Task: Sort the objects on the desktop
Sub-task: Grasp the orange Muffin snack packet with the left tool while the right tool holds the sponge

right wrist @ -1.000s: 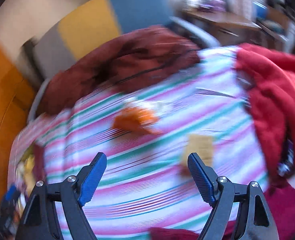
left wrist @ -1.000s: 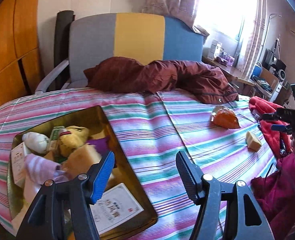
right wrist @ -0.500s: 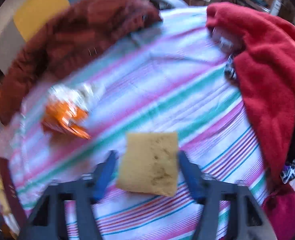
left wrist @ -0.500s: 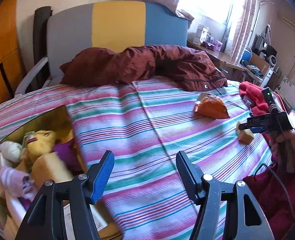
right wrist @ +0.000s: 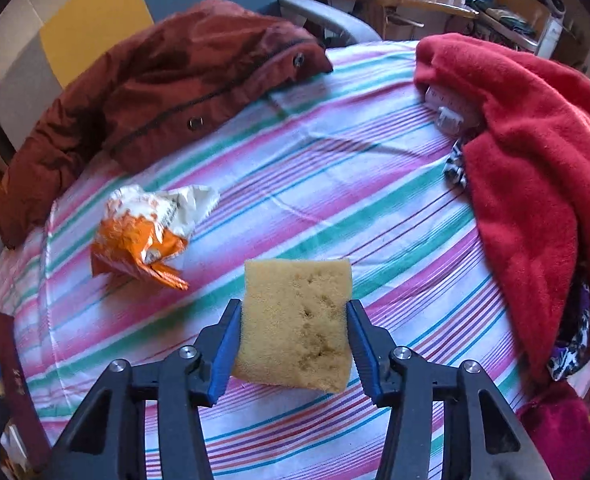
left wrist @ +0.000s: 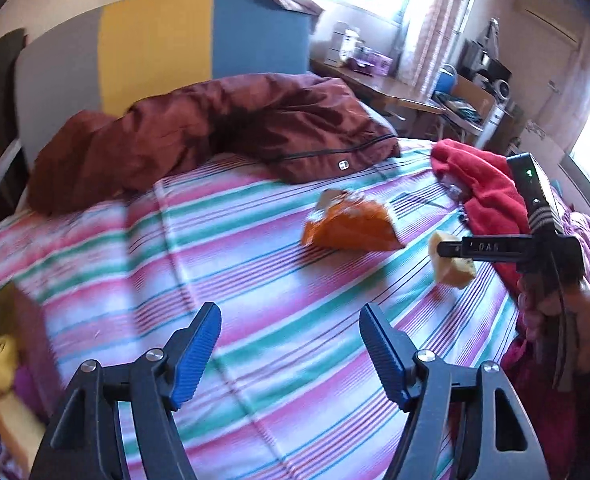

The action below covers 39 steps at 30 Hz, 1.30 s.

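My right gripper (right wrist: 295,340) is shut on a yellow sponge (right wrist: 297,320) and holds it just above the striped cloth; the sponge also shows in the left wrist view (left wrist: 453,266), pinched by that gripper (left wrist: 451,250). An orange snack bag (right wrist: 139,240) lies to the sponge's left, and it shows in the left wrist view (left wrist: 349,226) too. My left gripper (left wrist: 291,344) is open and empty over the cloth's middle. A box (left wrist: 31,344) holding plush toys sits at the far left edge.
A dark red jacket (left wrist: 215,132) lies across the back of the striped cloth (left wrist: 235,264). A red fleece (right wrist: 535,152) is heaped on the right side. A chair back (left wrist: 159,44) stands behind. The box edge (right wrist: 11,368) shows at lower left.
My right gripper closed on the yellow sponge and lifted it slightly. My left gripper swung right, away from the box, which has slid to the view's left edge.
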Each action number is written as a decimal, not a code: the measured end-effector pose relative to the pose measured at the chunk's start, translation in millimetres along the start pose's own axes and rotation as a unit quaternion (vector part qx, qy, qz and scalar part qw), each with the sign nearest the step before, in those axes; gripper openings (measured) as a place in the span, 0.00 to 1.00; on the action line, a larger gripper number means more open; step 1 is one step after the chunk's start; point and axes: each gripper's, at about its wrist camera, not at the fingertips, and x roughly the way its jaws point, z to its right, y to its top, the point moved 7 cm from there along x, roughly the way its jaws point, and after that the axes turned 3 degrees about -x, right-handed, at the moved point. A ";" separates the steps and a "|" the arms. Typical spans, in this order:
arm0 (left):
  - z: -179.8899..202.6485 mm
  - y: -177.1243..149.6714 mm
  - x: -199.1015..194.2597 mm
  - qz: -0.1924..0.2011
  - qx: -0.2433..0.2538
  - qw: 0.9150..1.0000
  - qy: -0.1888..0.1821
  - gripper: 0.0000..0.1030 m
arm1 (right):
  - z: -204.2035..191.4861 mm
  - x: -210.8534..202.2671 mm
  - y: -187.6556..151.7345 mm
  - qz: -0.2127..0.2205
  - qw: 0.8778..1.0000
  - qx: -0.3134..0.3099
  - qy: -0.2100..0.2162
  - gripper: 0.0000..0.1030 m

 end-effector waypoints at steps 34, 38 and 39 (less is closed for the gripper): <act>68.3 62.4 182.8 -0.082 0.065 0.994 -0.026 0.95 | -10.2 -16.5 20.6 0.042 0.999 -0.019 0.023 0.51; 68.2 60.4 172.6 -0.069 0.071 0.995 -0.033 0.84 | -17.2 -11.9 17.6 0.033 0.999 -0.038 0.020 0.51; 67.7 59.4 167.7 -0.064 0.070 0.995 -0.029 0.82 | -19.1 -10.8 17.0 0.031 0.998 -0.043 0.020 0.51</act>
